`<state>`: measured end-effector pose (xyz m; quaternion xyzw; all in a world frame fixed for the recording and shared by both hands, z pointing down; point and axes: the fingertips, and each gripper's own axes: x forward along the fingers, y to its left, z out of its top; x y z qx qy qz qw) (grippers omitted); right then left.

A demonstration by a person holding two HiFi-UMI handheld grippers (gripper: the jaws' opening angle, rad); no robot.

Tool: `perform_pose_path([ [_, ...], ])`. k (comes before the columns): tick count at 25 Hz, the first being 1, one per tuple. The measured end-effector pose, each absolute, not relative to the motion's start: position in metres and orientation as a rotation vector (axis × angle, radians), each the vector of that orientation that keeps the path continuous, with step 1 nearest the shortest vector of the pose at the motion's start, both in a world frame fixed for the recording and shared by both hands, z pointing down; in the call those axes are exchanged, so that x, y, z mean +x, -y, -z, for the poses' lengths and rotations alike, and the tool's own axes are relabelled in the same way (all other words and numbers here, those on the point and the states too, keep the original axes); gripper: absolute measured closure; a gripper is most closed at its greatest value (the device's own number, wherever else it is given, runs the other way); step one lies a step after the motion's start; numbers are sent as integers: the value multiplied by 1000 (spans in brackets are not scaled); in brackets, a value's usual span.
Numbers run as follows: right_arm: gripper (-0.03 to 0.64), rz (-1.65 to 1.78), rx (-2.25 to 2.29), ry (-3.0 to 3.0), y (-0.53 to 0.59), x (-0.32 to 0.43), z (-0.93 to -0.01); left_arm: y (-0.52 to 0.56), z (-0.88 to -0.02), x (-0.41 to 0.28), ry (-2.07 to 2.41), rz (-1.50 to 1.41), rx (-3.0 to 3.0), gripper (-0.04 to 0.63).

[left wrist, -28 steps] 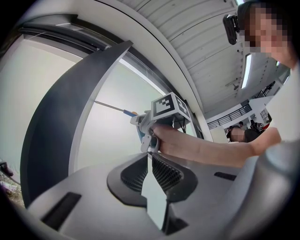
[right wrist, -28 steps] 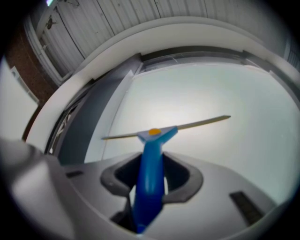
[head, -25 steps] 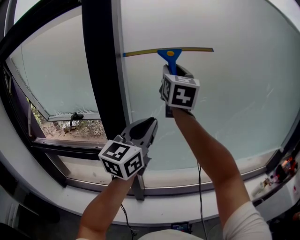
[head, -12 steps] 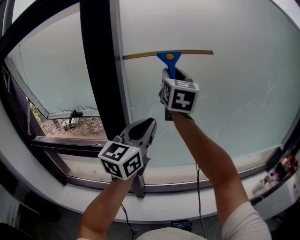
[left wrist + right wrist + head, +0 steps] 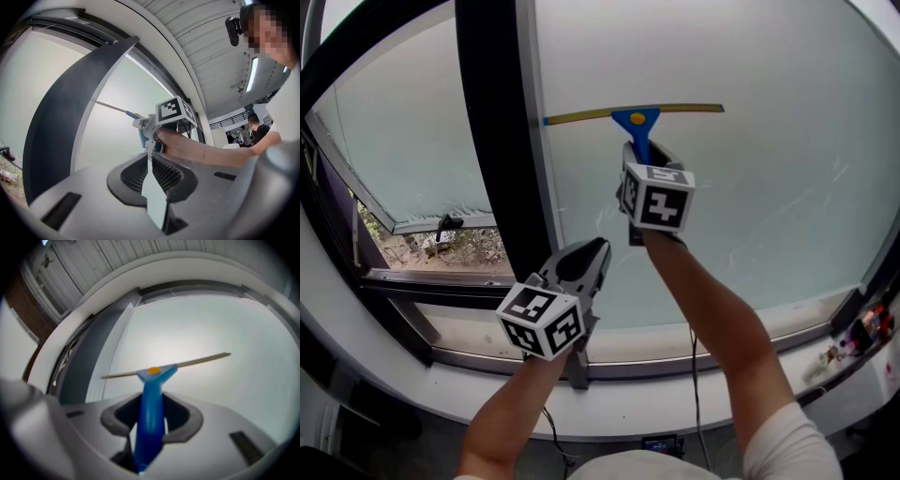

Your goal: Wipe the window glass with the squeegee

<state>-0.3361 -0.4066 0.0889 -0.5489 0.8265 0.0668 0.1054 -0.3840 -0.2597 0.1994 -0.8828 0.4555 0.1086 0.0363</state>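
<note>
The squeegee, with a blue handle and a long yellow blade, lies flat against the window glass, its blade level. My right gripper is shut on the blue handle from below. In the right gripper view the handle runs up between the jaws to the blade. My left gripper hangs lower and to the left, near the sill, shut with nothing in it. In the left gripper view its jaws meet, and the squeegee and right gripper show beyond.
A wide black frame post stands left of the pane. Beyond it a sash is swung open, with ground outside. A white sill runs below, with small items at its right end. People stand behind.
My right gripper has drawn the squeegee a little down the glass. The left gripper has stayed where it was.
</note>
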Motion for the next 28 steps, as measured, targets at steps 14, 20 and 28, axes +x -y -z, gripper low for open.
perform_pose_path([
  [14, 472, -176, -1630, -2455, 406, -336, -119, 262, -222, -389, -1432, -329, -2744, 542],
  [20, 472, -167, -1634, -2461, 405, -335, -132, 263, -232, -389, -1440, -329, -2760, 543],
  [28, 472, -144, -1642, -2480, 405, -334, -154, 265, -248, -390, -1458, -322, -2783, 543],
])
